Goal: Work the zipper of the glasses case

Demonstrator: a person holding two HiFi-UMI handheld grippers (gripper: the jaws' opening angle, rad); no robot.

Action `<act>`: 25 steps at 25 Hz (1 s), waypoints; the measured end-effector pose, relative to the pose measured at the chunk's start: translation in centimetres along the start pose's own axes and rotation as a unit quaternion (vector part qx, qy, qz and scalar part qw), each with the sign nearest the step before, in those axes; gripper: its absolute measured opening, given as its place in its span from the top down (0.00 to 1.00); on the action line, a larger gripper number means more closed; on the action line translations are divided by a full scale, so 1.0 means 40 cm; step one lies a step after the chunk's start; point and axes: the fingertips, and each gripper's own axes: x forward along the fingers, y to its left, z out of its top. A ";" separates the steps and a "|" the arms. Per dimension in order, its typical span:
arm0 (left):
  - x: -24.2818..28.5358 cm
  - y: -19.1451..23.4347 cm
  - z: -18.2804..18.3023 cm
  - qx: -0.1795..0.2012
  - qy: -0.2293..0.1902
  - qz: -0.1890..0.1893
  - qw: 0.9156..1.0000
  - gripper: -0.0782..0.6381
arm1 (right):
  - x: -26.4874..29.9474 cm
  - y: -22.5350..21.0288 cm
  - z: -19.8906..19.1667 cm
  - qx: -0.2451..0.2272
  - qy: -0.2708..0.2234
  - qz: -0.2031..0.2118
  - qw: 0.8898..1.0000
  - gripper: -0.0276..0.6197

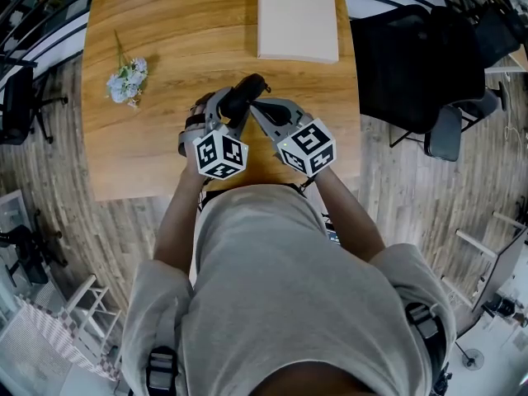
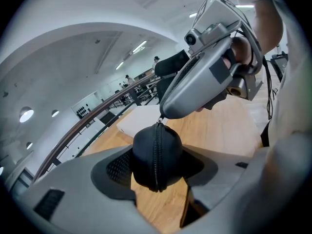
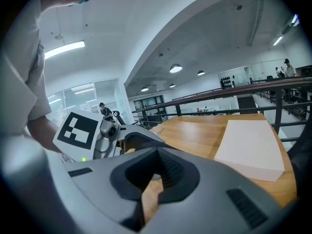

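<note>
A black glasses case (image 1: 248, 88) is held above the wooden table (image 1: 157, 151). In the left gripper view the case (image 2: 145, 155) sits end-on between the pads, its zipper running down the middle. My left gripper (image 1: 235, 99) is shut on the case, one pad on each side. My right gripper (image 1: 256, 106) comes in from the right with its jaws shut. Its tip (image 2: 163, 115) meets the small zipper pull (image 2: 160, 123) at the top of the case. In the right gripper view the closed jaws (image 3: 153, 179) hide the pull and the case.
A flat white box (image 1: 297, 19) lies at the table's far edge. A small bunch of pale blue flowers (image 1: 128, 79) lies at the left of the table. Black office chairs (image 1: 421, 64) stand to the right of it.
</note>
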 end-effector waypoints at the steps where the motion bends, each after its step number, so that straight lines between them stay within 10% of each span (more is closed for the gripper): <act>1: -0.002 -0.001 0.003 0.003 -0.005 -0.001 1.000 0.51 | -0.002 -0.009 -0.002 0.003 -0.001 -0.002 1.000 0.92; 9: -0.038 -0.009 0.041 0.032 -0.045 0.001 0.998 0.51 | -0.010 -0.058 -0.011 0.020 0.003 -0.015 1.000 0.92; 25: -0.006 0.011 0.017 0.017 0.001 0.009 1.000 0.51 | -0.011 0.001 0.020 0.010 -0.008 0.012 1.000 0.92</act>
